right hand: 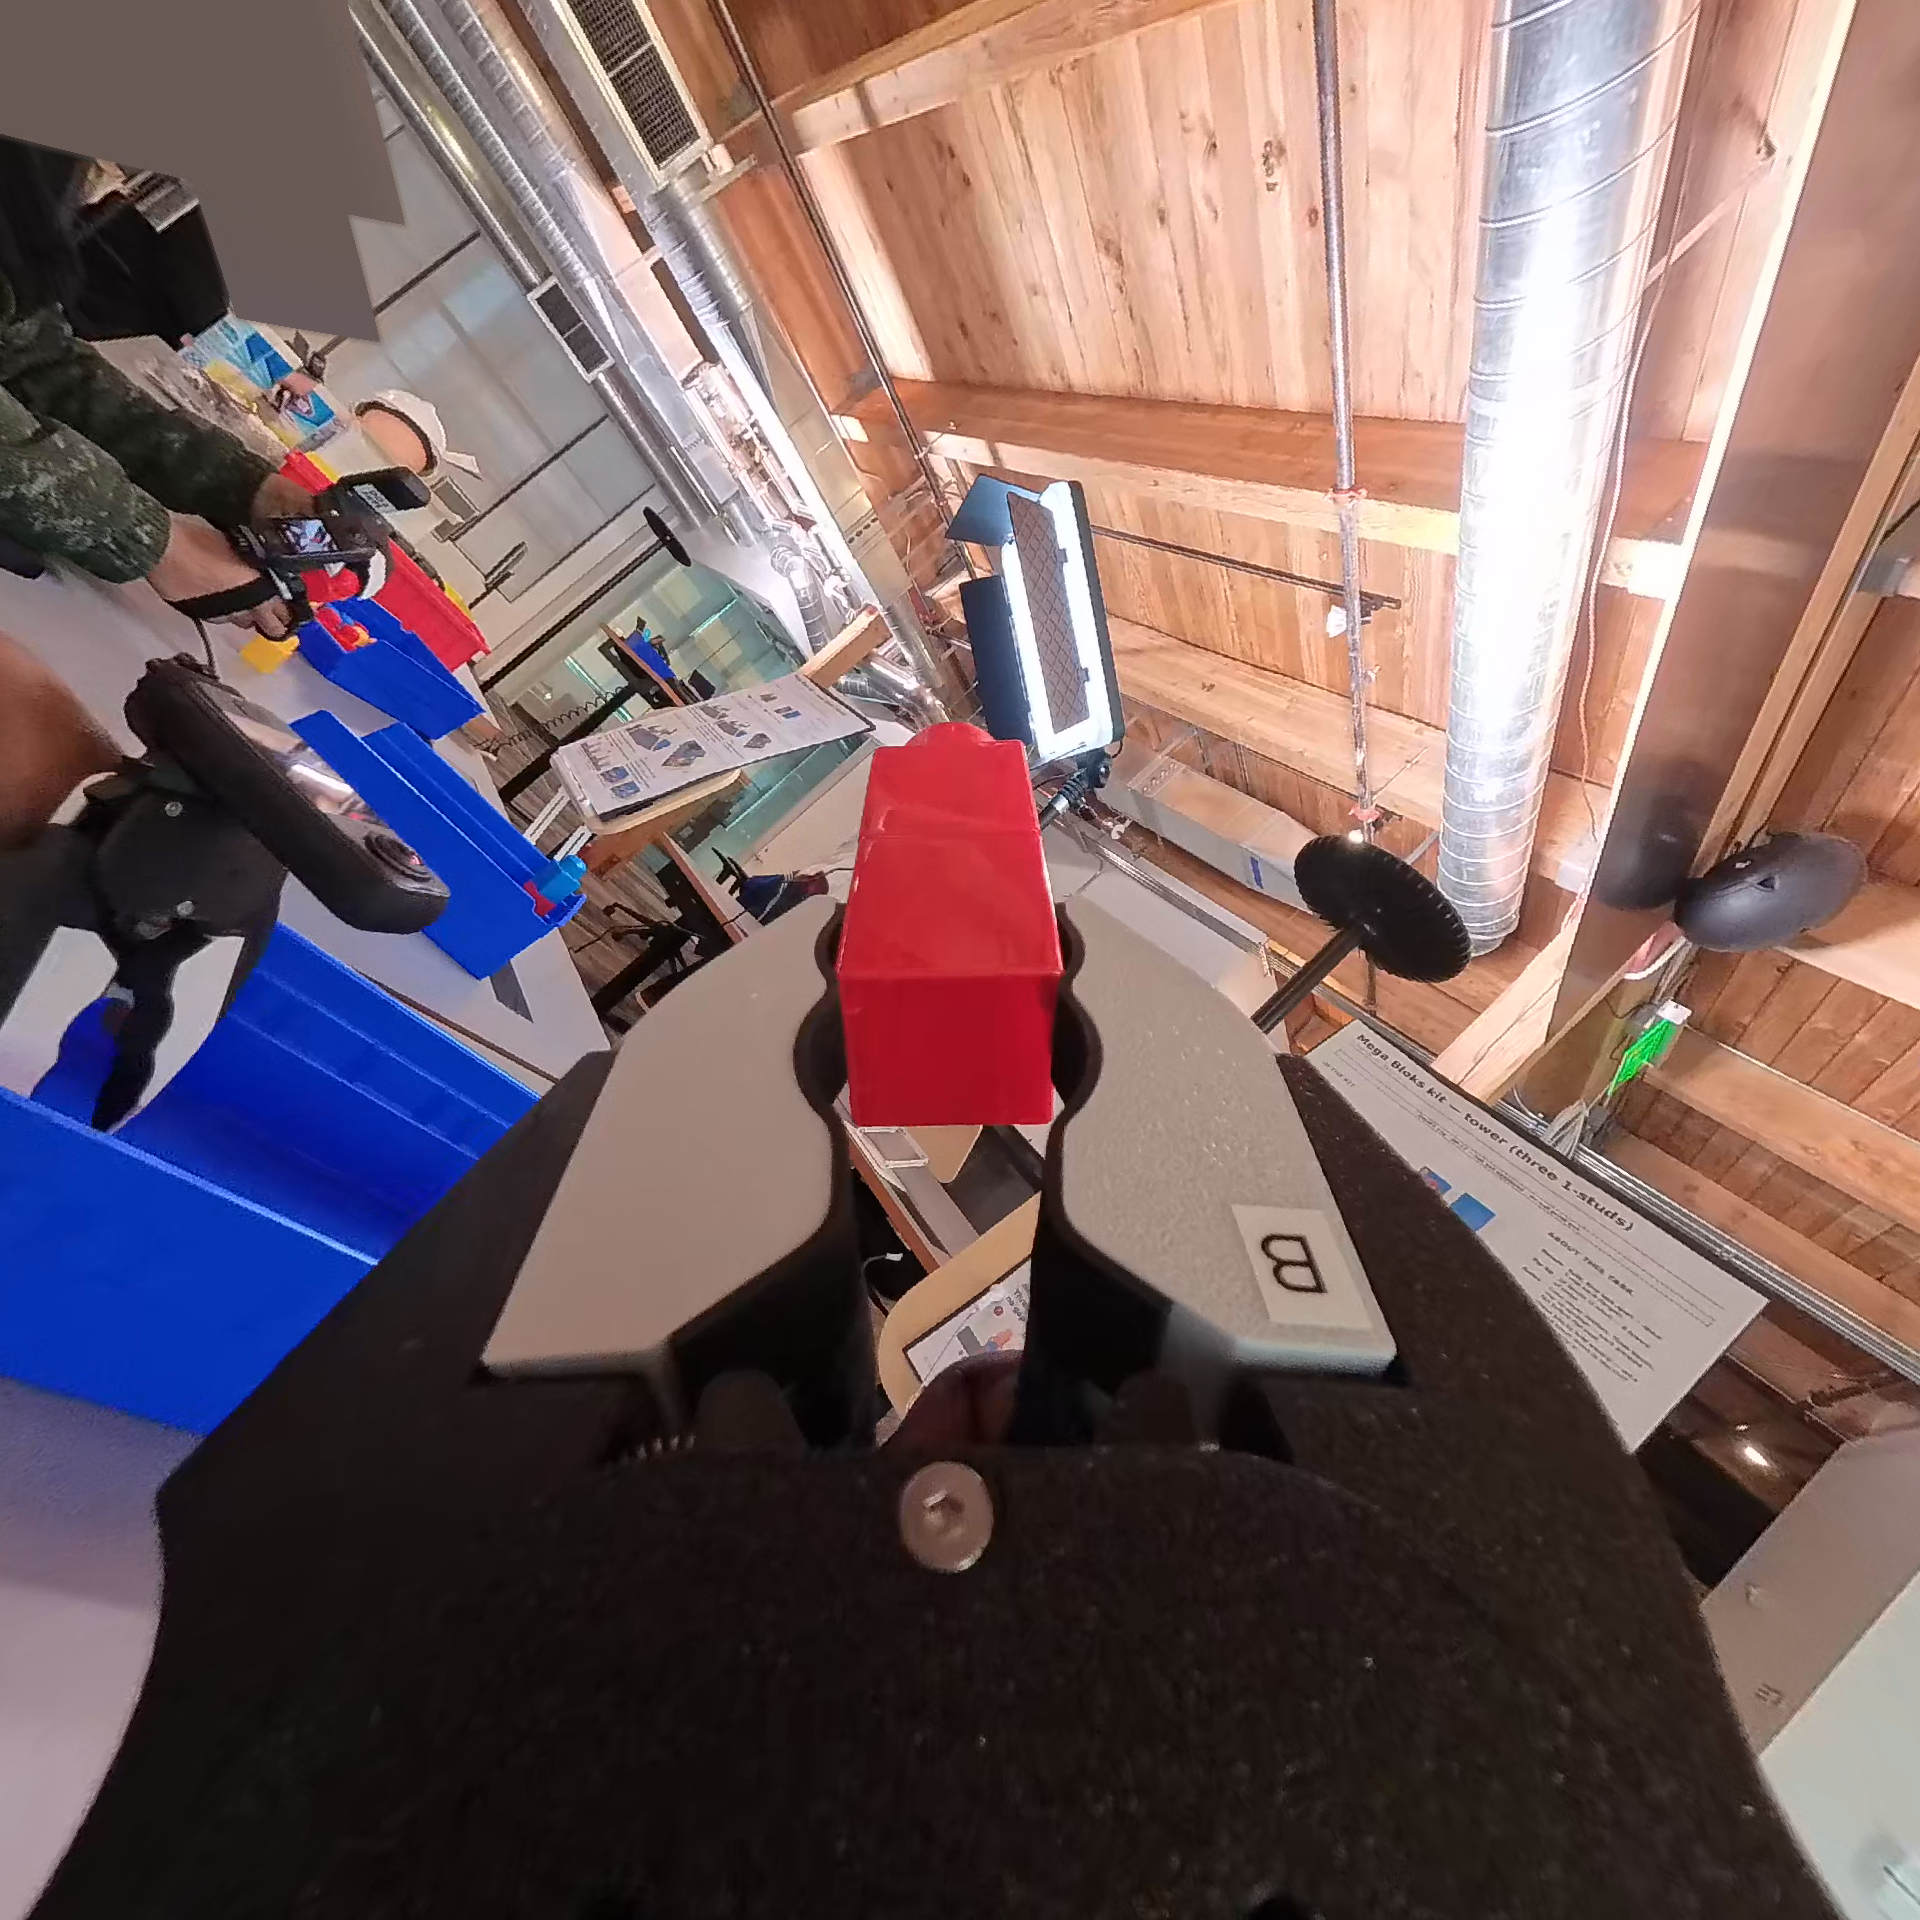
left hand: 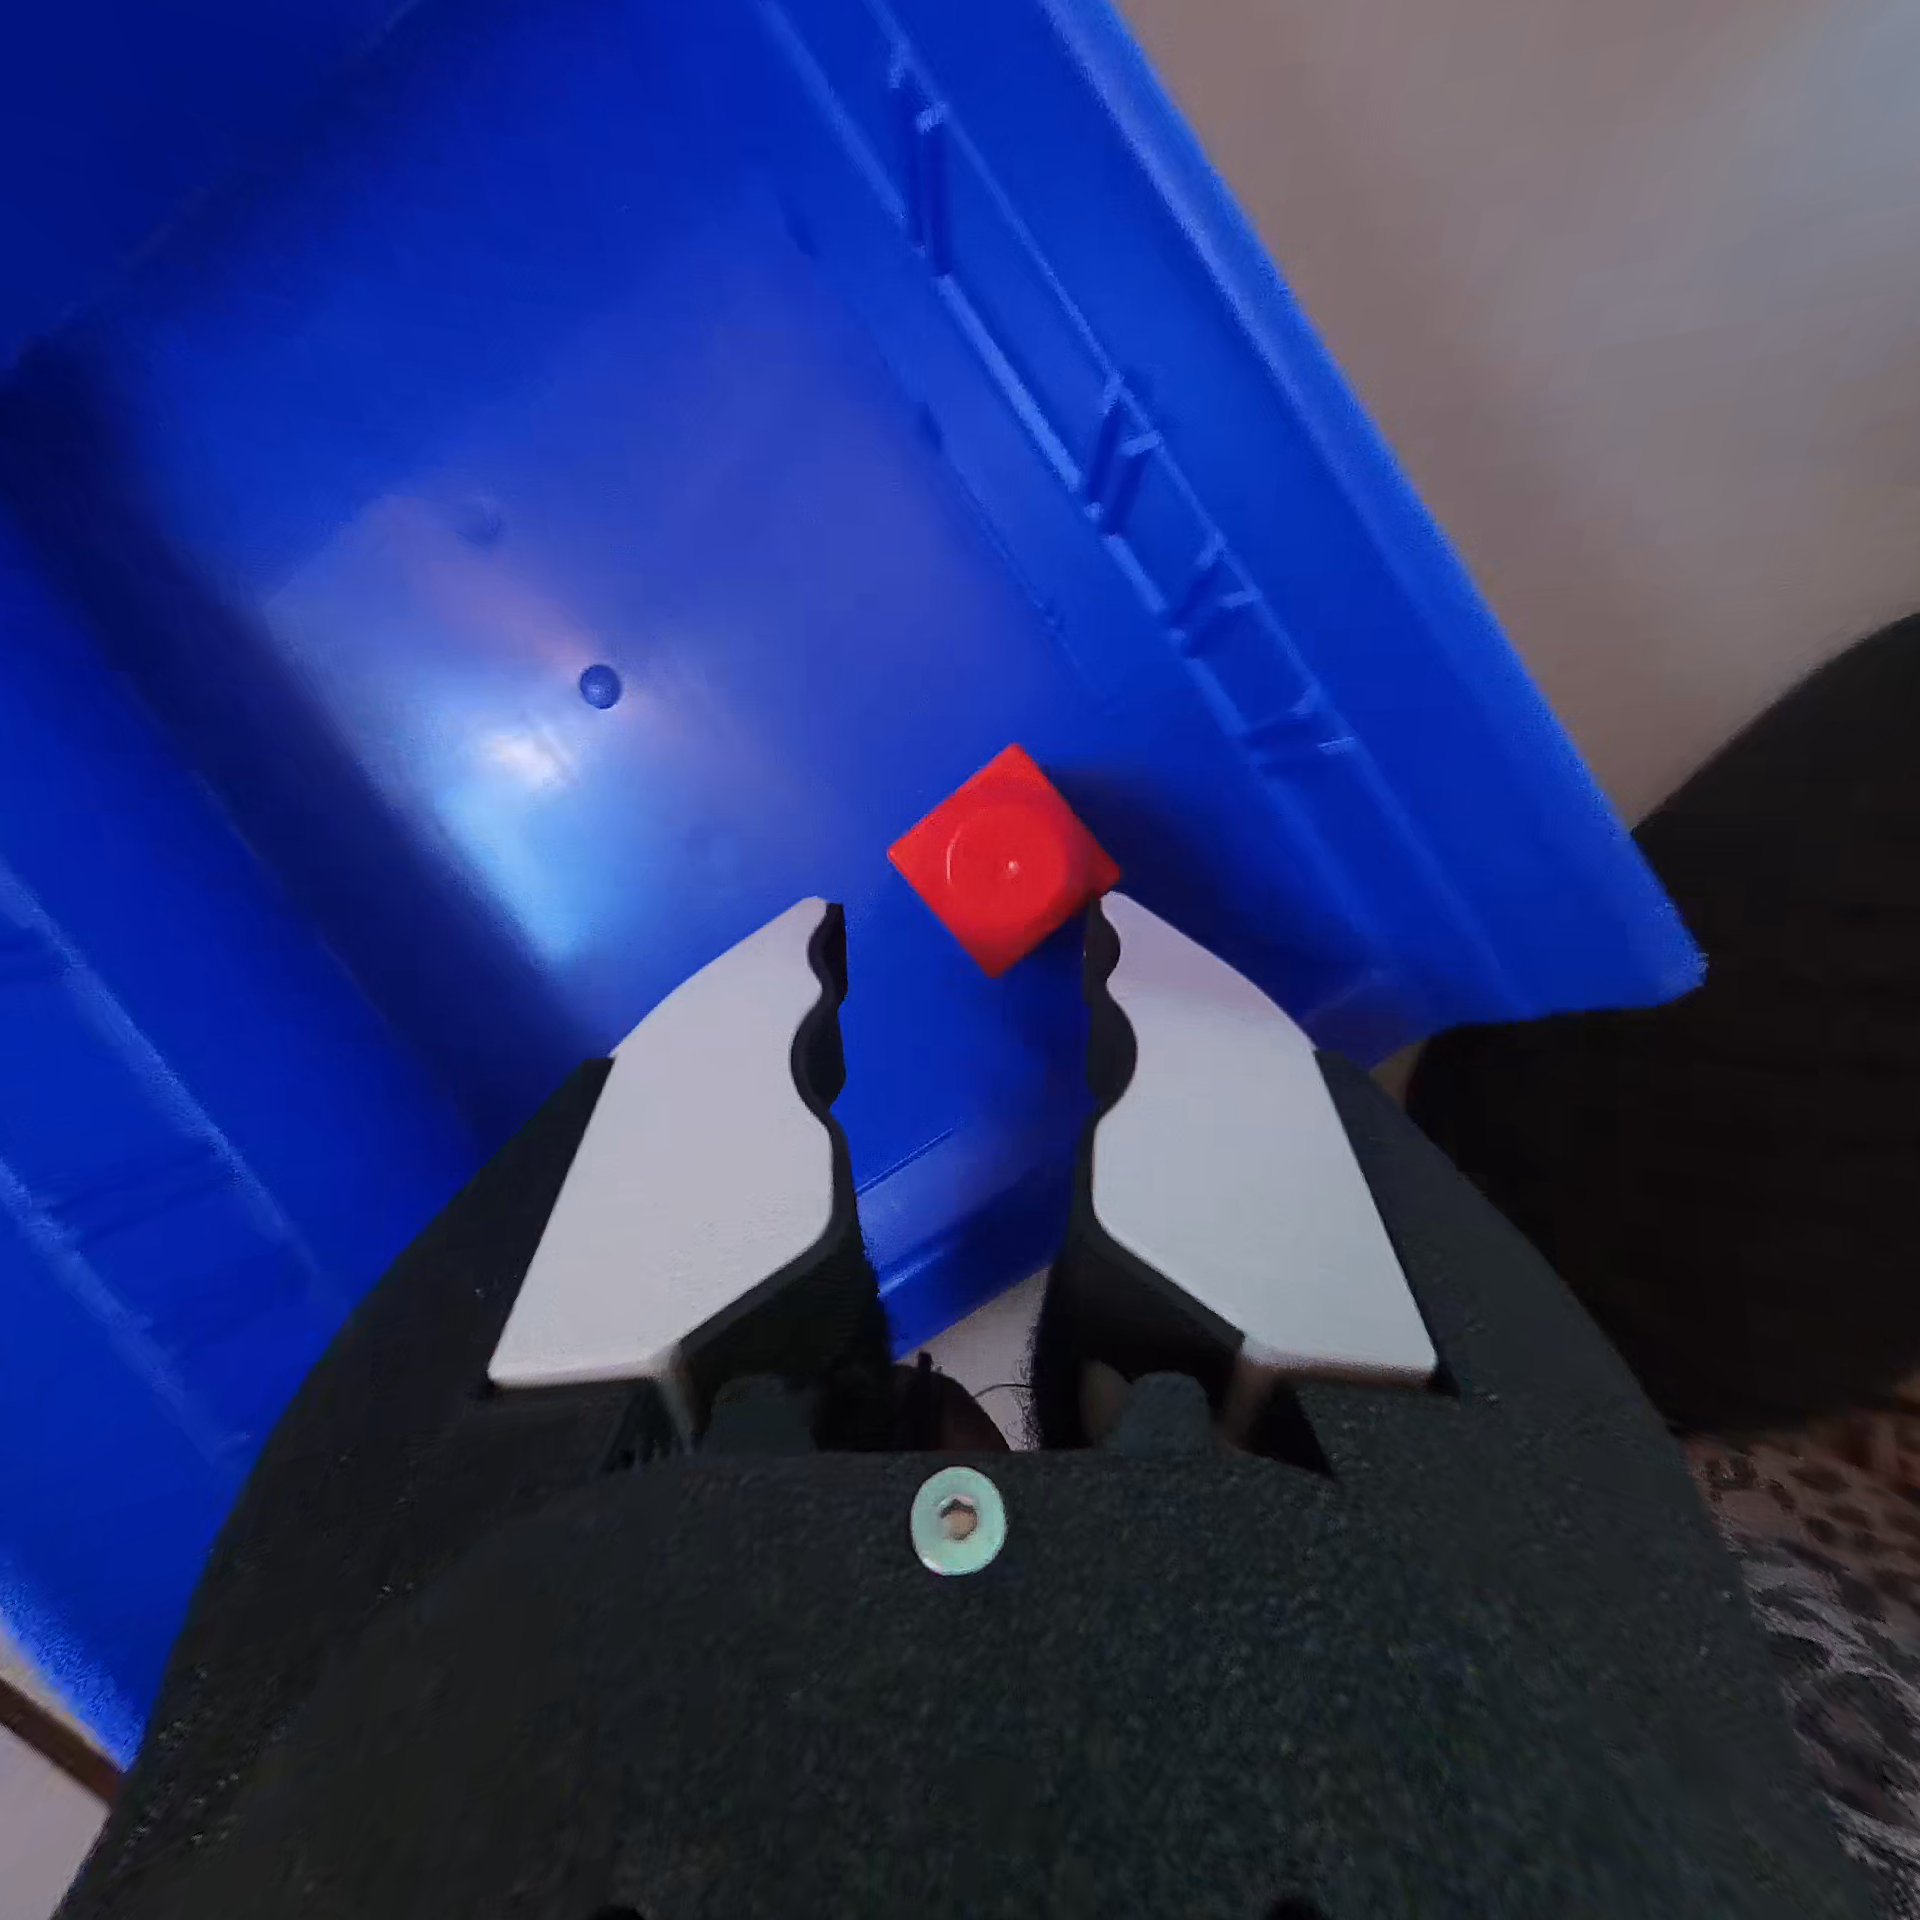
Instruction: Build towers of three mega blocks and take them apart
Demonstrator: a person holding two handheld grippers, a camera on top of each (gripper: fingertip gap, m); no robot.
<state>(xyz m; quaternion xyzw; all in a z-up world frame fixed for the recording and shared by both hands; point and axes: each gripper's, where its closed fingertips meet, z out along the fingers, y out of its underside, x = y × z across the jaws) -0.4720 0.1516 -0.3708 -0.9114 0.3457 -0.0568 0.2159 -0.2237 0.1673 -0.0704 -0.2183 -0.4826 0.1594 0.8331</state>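
In the left wrist view a single red mega block (left hand: 1003, 857) lies stud-up on the floor of a blue bin (left hand: 520, 520). My left gripper (left hand: 964, 914) is open and empty, its tips just short of that block, the right fingertip (left hand: 1101, 925) close to its corner. In the right wrist view my right gripper (right hand: 951, 920) is shut on a stack of two red blocks (right hand: 945, 987) held up in the air. The left gripper (right hand: 135, 987) also shows there, reaching down into the blue bin (right hand: 260, 1143).
Another person's hands with grippers (right hand: 301, 551) work at the far end of the grey table (right hand: 62, 644), among more blue bins (right hand: 457, 831) and a red bin (right hand: 426, 613). An instruction sheet (right hand: 1527, 1247) and a studio light (right hand: 1049, 613) stand beyond.
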